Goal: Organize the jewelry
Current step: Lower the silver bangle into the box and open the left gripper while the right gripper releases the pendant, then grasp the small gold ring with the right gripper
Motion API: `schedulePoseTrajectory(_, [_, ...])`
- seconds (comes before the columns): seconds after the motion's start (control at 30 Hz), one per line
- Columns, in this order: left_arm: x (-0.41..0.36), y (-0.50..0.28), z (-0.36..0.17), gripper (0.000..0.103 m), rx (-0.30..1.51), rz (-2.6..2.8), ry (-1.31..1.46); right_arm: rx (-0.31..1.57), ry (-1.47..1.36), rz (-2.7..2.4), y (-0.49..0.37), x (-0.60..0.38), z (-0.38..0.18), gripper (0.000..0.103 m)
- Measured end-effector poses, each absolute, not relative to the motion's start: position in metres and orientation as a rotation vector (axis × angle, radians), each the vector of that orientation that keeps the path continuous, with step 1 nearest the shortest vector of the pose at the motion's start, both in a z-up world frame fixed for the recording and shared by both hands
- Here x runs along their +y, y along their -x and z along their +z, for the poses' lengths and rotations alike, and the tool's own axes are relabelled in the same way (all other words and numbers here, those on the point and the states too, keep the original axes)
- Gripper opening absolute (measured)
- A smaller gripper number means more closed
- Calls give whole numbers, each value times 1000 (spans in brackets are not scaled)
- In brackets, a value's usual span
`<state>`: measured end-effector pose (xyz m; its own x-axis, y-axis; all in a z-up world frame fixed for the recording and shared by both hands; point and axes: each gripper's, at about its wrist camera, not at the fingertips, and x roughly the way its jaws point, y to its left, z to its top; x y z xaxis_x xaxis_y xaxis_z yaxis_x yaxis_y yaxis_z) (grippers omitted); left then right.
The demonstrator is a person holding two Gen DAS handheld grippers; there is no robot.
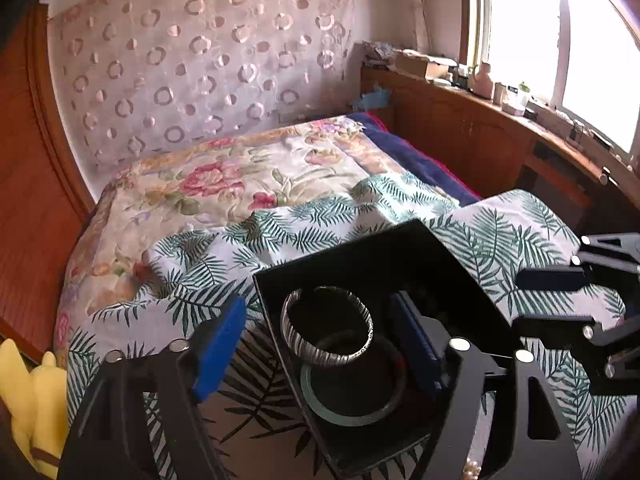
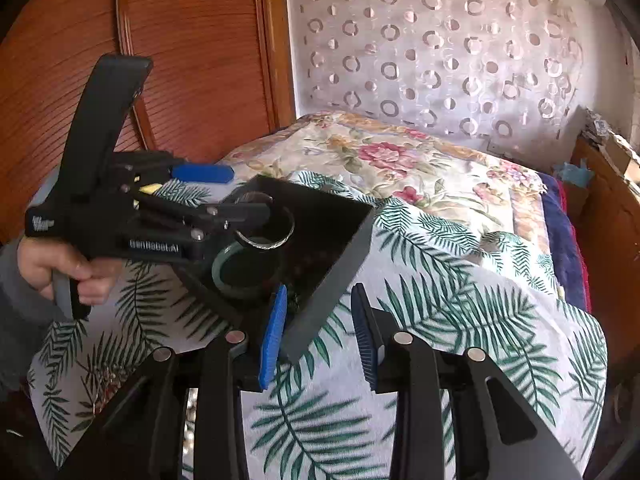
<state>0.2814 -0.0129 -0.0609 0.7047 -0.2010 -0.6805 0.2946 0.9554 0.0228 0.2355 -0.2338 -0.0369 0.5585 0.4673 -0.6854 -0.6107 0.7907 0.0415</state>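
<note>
Nearest our lenses: black finger mounts with blue pads (image 1: 219, 350), then a leaf-print cloth (image 1: 504, 236) spread over a floral quilt (image 1: 208, 184). Ahead of both grippers we note a circle-patterned curtain (image 1: 192, 52); off to the right of the left gripper (image 1: 320, 350), a wooden counter (image 1: 460, 120) under a bright window (image 1: 524, 28).

Item: black open box (image 1: 360, 256) on the cloth, directly between the left gripper's fingers. Contents: a silver striped bangle (image 1: 326, 326), tilted, resting above a green bangle (image 1: 352, 384) lying flat.

Left gripper: spread wide, one pad outside the box, the other inside it beside the silver bangle; we cannot tell whether it touches.

Right gripper (image 2: 320, 334): partly spread, straddling the box's near grey wall (image 2: 332, 288), holding nothing.
</note>
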Motion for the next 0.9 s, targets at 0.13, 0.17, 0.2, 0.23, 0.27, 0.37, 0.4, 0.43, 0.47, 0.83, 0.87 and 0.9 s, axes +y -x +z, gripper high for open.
schedulePoseTrajectory(0.13, [-12,-275,-56,73,732,-269,-125,740,203,624,-220,-247,-38,36])
schedulePoseTrajectory(0.17, [-11,-269,-55,73,728,-269,-121,741,202,621,-212,-252,-39,36])
schedulePoseTrajectory(0.2, [-9,-264,-54,74,723,-269,-116,743,200,621,-208,-255,-40,36])
schedulePoseTrajectory(0.23, [-8,-259,-53,75,721,-269,-111,747,196,622,-200,-259,-42,36])
schedulePoseTrajectory(0.27, [-6,-251,-52,76,717,-269,-107,754,194,621,-193,-262,-45,36])
schedulePoseTrajectory(0.37, [-2,-227,-50,77,701,-275,-102,785,197,618,-171,-270,-56,36])
schedulePoseTrajectory(0.4, [-1,-220,-49,77,699,-279,-99,795,199,617,-166,-271,-59,36])
schedulePoseTrajectory(0.43, [1,-211,-49,78,697,-282,-92,807,201,618,-160,-273,-63,36])
schedulePoseTrajectory(0.47, [3,-204,-50,78,695,-285,-88,815,201,618,-156,-272,-66,35])
schedulePoseTrajectory(0.83, [14,-125,-76,78,726,-278,-56,848,201,590,-126,-258,-87,27])
schedulePoseTrajectory(0.87, [16,-119,-80,78,734,-276,-53,855,210,576,-127,-255,-88,27])
schedulePoseTrajectory(0.9, [17,-115,-83,78,738,-274,-53,857,219,565,-127,-255,-89,27])
